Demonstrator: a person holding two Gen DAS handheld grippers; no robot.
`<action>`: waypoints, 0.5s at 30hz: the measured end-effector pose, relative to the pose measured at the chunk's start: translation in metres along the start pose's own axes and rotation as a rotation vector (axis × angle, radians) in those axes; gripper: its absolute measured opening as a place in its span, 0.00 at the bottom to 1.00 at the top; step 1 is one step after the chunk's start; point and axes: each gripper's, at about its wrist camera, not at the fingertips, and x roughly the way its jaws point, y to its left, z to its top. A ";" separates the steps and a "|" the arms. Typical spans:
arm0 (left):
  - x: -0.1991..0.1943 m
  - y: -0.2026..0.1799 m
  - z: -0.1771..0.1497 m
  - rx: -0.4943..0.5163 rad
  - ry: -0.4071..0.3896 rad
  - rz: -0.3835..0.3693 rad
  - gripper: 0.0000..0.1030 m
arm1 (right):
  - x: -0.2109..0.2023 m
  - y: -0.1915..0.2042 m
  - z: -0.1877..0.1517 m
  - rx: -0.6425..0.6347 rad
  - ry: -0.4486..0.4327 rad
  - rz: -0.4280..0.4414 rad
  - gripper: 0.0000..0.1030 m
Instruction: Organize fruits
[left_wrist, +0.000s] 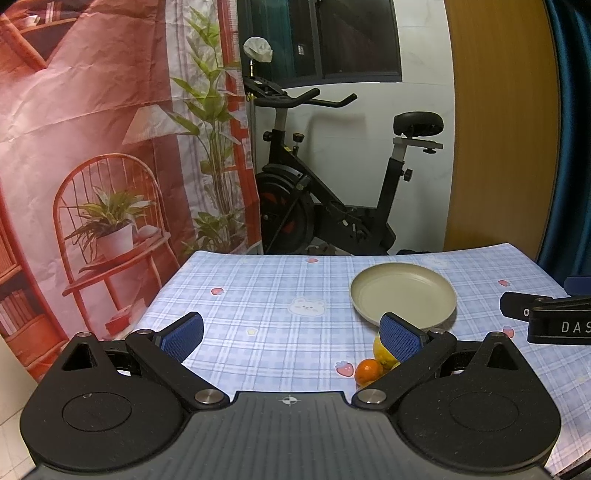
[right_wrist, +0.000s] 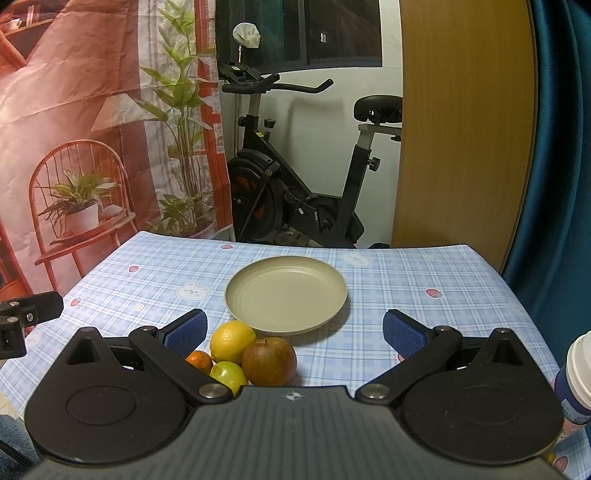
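Blue-and-white checked cloth, dotted with little strawberries and bear faces, covers the worktop (right_wrist: 424, 280). On it sits a pale beige plate (right_wrist: 286, 295), round and shallow, with nothing inside it. Just in front of the plate, on its near-left side, four fruits huddle together: a yellow lemon (right_wrist: 232, 341) nearest the plate rim, a brownish-red apple (right_wrist: 269, 361) touching it on the right, a green lime (right_wrist: 228, 374) tucked in front of the lemon, and a small orange mandarin (right_wrist: 199, 361) at the left, partly hidden behind a gripper finger.

The right hand-held gripper (right_wrist: 293, 332) hovers low over the near edge of the worktop with its blue-padded fingers spread wide and nothing between them; the fruit cluster lies below and just inside its left finger. The left hand-held gripper (left_wrist: 291, 334) is likewise spread wide and empty, pointing at bare cloth left of the plate. In the left wrist view only the mandarin and part of the lemon (the rest is covered) peek out beside that gripper's right finger, with the plate beyond them.

At the right edge of the right wrist view stands a white-and-blue cup (right_wrist: 580, 373), close to the gripper body. Behind the worktop are a black exercise bike (right_wrist: 295, 192), a printed backdrop (right_wrist: 92, 129) showing a chair and potted plants, a wooden panel (right_wrist: 465, 129) and a dark teal curtain (right_wrist: 565, 147).
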 end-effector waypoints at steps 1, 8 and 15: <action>0.000 0.000 0.000 -0.001 0.000 0.000 0.99 | 0.000 0.000 0.001 0.001 0.001 -0.001 1.00; 0.000 0.000 -0.001 -0.009 0.001 -0.011 0.99 | 0.000 0.000 0.000 0.000 0.000 0.000 1.00; 0.000 0.000 -0.001 -0.013 0.005 -0.018 0.99 | 0.001 -0.001 0.000 0.000 0.001 0.001 1.00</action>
